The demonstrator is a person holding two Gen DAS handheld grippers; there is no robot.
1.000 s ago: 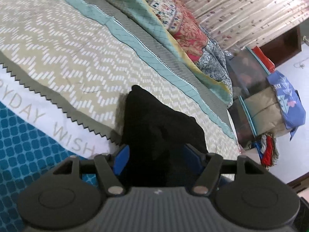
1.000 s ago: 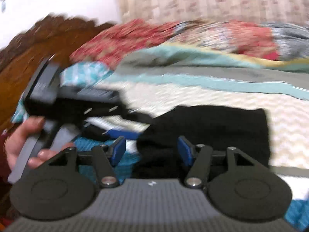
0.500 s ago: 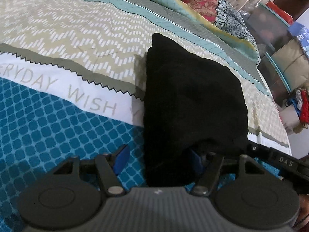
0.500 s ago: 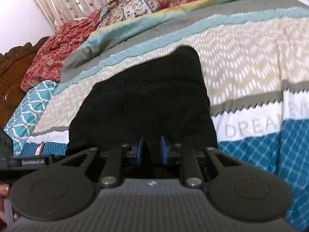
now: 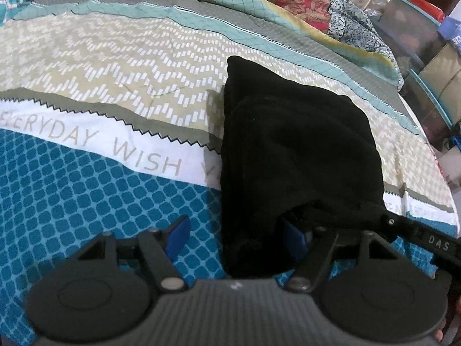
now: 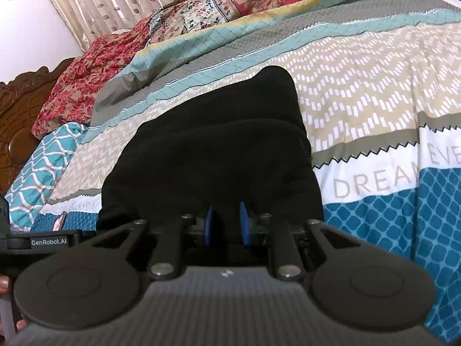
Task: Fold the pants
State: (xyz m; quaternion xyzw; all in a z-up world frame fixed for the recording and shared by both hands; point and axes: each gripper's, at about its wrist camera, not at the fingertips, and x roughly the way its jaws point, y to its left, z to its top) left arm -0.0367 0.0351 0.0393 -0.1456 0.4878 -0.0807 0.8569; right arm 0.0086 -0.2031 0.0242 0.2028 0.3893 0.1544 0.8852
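Black pants (image 5: pixel 294 150) lie folded into a thick bundle on the patterned bedspread (image 5: pixel 115 86). My left gripper (image 5: pixel 234 236) is at the bundle's near left corner, and its jaws are opening. Its left pad (image 5: pixel 178 235) stands free over the blue sheet. Its right pad (image 5: pixel 291 236) is tucked under a fold of the cloth, not pressing. In the right wrist view, my right gripper (image 6: pixel 226 227) is shut on the near edge of the pants (image 6: pixel 213 158), with black cloth pinched between the two blue pads. The right gripper's body (image 5: pixel 426 242) shows at the bundle's right corner.
A rolled floral quilt (image 6: pixel 184 20) lies along the far side of the bed, with a carved wooden headboard (image 6: pixel 20 109) to the left. Storage boxes and bags (image 5: pixel 426 57) stand beyond the bed's right edge. The left tool (image 6: pixel 43 242) sits low at the left.
The right gripper came down and closed on the near edge of the pants. The left gripper drew back and rolled, so more of the bundle shows, and its jaws spread a little.
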